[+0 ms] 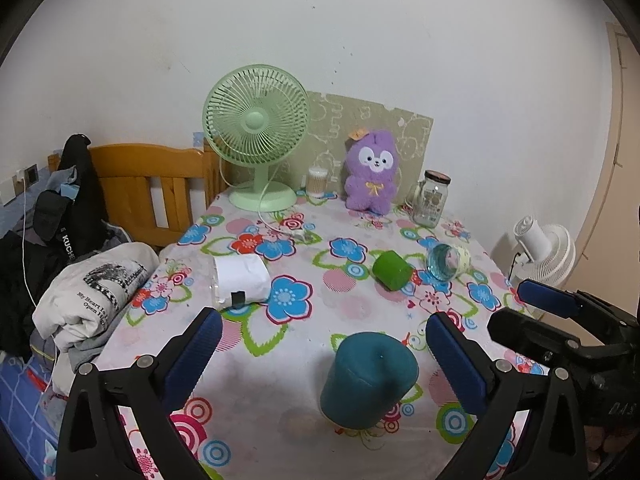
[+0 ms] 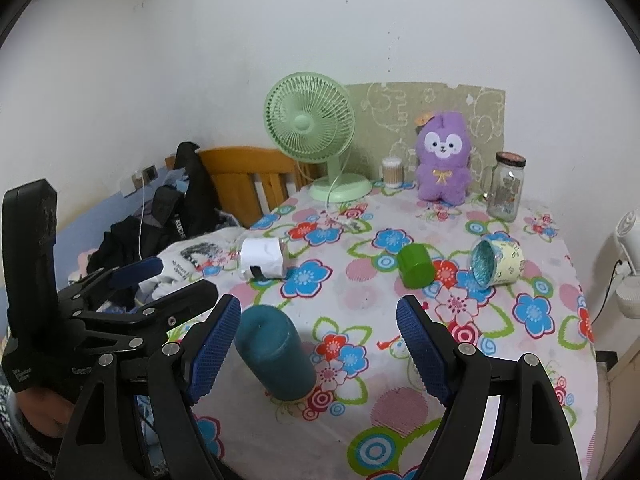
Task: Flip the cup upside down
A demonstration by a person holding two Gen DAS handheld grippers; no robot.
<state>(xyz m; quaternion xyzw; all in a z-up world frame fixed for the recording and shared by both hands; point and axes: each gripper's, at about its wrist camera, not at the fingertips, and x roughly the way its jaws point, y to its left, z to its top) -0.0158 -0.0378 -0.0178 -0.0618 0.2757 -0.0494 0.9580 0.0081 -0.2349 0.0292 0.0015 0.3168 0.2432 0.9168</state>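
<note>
A dark teal cup point(image 1: 368, 380) stands upside down on the floral tablecloth point(image 1: 280, 360), base up, between my left gripper's open fingers; it also shows in the right wrist view point(image 2: 274, 354). My left gripper point(image 1: 324, 364) is open and empty around it, not touching. My right gripper point(image 2: 320, 352) is open and empty, with the teal cup just inside its left finger. A green cup point(image 1: 392, 270) point(image 2: 416, 266), a pale cup with a blue inside point(image 1: 448, 262) point(image 2: 498, 266) and a white-wrapped cup point(image 1: 240, 280) point(image 2: 262, 258) lie on their sides farther back.
A green desk fan point(image 1: 258, 136), a purple plush toy point(image 1: 370, 172), a glass jar point(image 1: 432, 198) and a cotton swab box point(image 1: 317, 182) line the back of the table. Folded clothes point(image 1: 96, 292) and a wooden headboard point(image 1: 148, 188) lie left. A white fan point(image 1: 544, 248) stands right.
</note>
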